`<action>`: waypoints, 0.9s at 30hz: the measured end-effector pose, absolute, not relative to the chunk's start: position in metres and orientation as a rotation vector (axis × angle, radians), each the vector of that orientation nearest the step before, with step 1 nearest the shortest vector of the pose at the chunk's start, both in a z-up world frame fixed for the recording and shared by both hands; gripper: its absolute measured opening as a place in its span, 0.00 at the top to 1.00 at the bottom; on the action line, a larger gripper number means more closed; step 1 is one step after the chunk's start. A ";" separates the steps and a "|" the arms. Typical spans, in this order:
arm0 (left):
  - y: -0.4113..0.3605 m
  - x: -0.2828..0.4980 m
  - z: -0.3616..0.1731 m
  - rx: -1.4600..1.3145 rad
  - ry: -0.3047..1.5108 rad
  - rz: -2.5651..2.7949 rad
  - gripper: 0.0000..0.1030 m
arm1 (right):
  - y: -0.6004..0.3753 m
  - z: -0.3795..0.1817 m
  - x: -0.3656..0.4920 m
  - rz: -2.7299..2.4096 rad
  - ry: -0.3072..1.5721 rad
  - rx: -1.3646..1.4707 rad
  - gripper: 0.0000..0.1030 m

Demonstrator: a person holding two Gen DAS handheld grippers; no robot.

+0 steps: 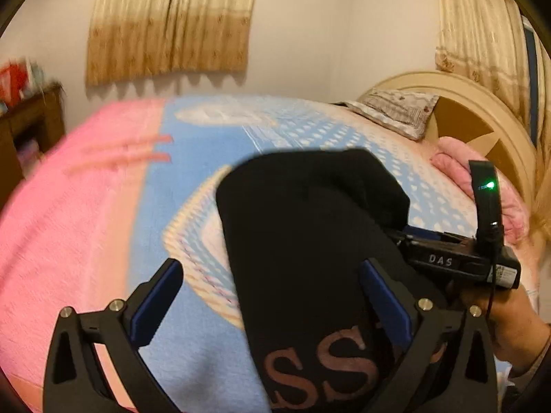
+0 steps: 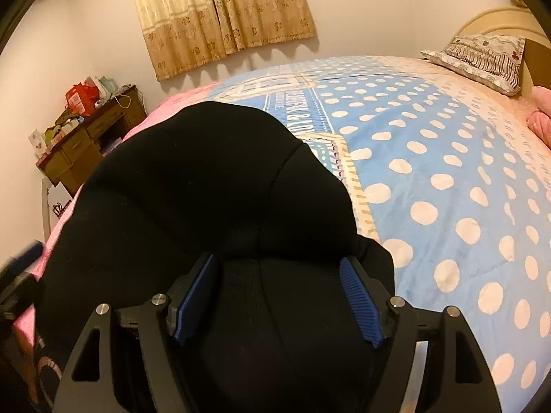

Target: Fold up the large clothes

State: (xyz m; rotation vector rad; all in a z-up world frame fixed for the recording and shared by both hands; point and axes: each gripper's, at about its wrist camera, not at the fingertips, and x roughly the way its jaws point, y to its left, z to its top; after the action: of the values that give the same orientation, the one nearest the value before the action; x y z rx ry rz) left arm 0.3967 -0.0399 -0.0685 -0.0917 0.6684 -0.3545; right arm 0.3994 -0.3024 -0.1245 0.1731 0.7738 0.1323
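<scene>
Left gripper [image 1: 272,303] spread wide, black garment [image 1: 310,234] between the fingers, apparently ungripped. Right gripper [image 2: 277,296] also wide apart, same black garment [image 2: 206,189] bunched between pads, draped over blue polka-dot blanket [image 2: 447,172].

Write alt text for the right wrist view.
A bunched black garment fills the foreground, lying between the wide-apart blue pads of the right gripper. It sits on a bed with a blue polka-dot blanket, with a patterned pillow, beige curtains and a cluttered wooden desk behind.
</scene>
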 end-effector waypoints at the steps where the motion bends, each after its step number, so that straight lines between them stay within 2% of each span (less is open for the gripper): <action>1: -0.038 0.399 -0.074 -0.119 0.683 -0.380 0.00 | -0.303 -0.123 0.397 0.136 0.768 0.176 0.27; 5: -0.035 0.407 -0.090 -0.229 0.754 -0.427 0.00 | -0.305 -0.118 0.388 0.150 0.760 0.174 0.25; 11: -0.040 0.421 -0.105 -0.358 0.907 -0.508 0.00 | -0.321 -0.118 0.379 0.160 0.767 0.234 0.14; 18: -0.057 0.418 -0.102 -0.259 0.925 -0.506 0.00 | -0.339 -0.134 0.376 0.184 0.839 0.353 0.06; 21: -0.059 0.422 -0.101 -0.217 0.931 -0.532 0.00 | -0.356 -0.148 0.381 0.219 0.886 0.477 0.05; 27: -0.051 0.424 -0.108 -0.231 0.922 -0.605 0.00 | -0.364 -0.159 0.382 0.307 0.919 0.549 0.05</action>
State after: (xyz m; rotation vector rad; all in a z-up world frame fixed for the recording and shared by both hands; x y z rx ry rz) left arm 0.4244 -0.0513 -0.1083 -0.2306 0.9223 -0.6051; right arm 0.3821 -0.3637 -0.1593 0.5494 0.9195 0.3071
